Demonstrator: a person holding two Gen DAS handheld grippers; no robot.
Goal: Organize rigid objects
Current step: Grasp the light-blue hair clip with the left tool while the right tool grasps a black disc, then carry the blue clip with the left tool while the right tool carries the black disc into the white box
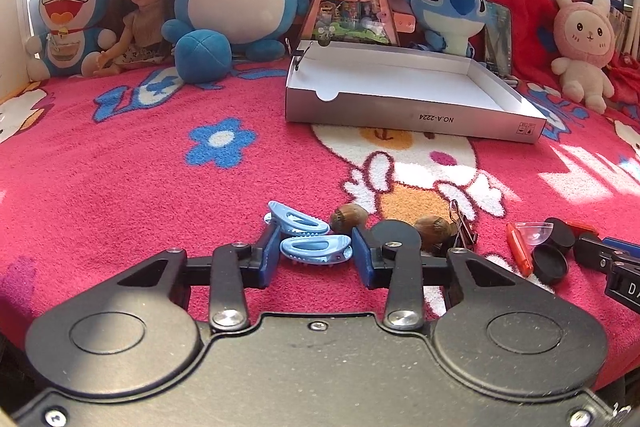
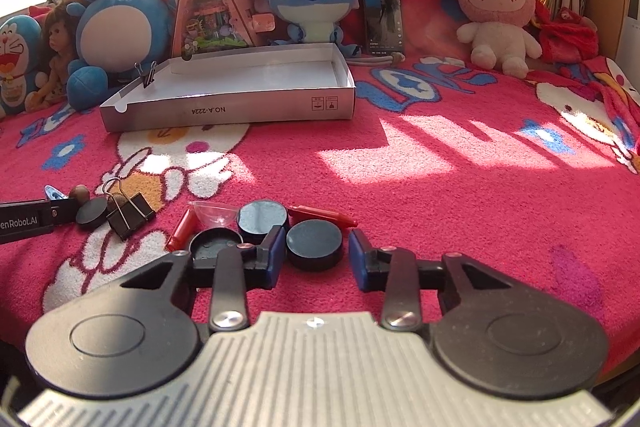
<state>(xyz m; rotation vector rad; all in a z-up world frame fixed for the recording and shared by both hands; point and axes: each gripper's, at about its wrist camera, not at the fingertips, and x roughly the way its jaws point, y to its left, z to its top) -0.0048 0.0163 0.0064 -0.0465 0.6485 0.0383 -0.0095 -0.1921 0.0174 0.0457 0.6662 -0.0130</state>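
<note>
The left gripper is seen low over the pink blanket, its blue pads standing on either side of a light blue hair clip; whether the pads press on the clip cannot be told, since a sliver of blanket may show at each end. A 2nd blue clip lies just behind it, partly hidden by the left finger. 2 brown nuts are half covered by a black disc and the right finger, and a black binder clip stands beside them.

The right gripper is held around a black round puck; the left pad looks to be touching it, while a narrow gap seems to remain at the right pad. Another puck and an open black lid are partly hidden behind the finger. 2 red crayon-like sticks and a clear plastic piece lie among them.

The white cardboard tray sits well beyond, a binder clip on its rim
</note>
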